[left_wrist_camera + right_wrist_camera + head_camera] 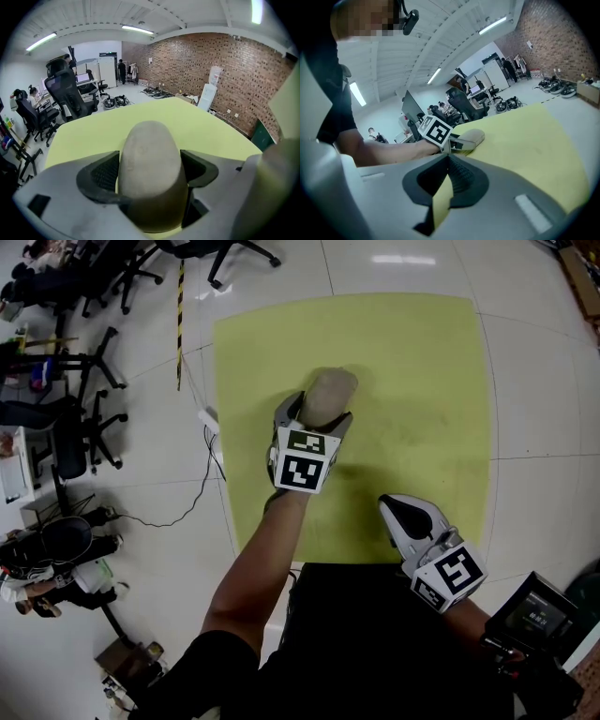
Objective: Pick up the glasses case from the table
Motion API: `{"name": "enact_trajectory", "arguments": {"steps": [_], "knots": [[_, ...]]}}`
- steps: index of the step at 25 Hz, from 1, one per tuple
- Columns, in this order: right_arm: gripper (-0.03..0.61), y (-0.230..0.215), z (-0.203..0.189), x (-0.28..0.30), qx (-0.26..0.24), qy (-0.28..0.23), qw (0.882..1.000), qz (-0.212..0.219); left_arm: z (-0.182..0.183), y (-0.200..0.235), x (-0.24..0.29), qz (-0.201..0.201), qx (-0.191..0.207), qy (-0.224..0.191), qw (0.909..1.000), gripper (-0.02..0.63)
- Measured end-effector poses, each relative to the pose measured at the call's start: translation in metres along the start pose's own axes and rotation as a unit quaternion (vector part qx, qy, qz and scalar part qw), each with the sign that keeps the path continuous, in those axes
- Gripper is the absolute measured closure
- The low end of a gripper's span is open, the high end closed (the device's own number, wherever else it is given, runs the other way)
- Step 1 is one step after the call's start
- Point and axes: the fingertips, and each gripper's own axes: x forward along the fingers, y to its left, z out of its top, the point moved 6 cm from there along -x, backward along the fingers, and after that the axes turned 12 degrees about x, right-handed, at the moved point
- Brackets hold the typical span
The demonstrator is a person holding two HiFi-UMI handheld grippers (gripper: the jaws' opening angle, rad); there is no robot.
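Glasses case [150, 173] lies between spread jaws of left gripper [317, 413]

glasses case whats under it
The beige oval glasses case lies on the yellow-green table top; only that surface shows around it. The spot directly beneath is covered by the case and the left gripper straddling it.

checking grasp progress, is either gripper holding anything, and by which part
Nothing held: the glasses case sits ungripped between the left gripper's open fingers; right gripper empty.
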Motion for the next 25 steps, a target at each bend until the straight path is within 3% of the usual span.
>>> {"name": "enact_trajectory", "arguments": {"steps": [3,11,15,25], "knots": [[0.577,-0.017,0.0,0.01,0.003,0.0,1.0,-0.001,-0.002,0.006,0.021,-0.005,-0.003,0.001,1.0,0.199],[0.577,-0.008,-0.007,0.003,0.001,-0.012,1.0,-0.016,-0.009,0.001,0.022,-0.012,-0.01,-0.012,0.9998,0.196],[0.577,0.009,-0.024,-0.014,-0.002,-0.019,0.999,-0.028,-0.022,-0.016,0.002,-0.026,-0.013,-0.015,0.9995,0.204],[0.577,0.019,-0.01,0.001,-0.004,-0.023,0.999,-0.03,-0.02,-0.009,-0.027,-0.041,-0.025,-0.051,0.9976,0.212]]}}
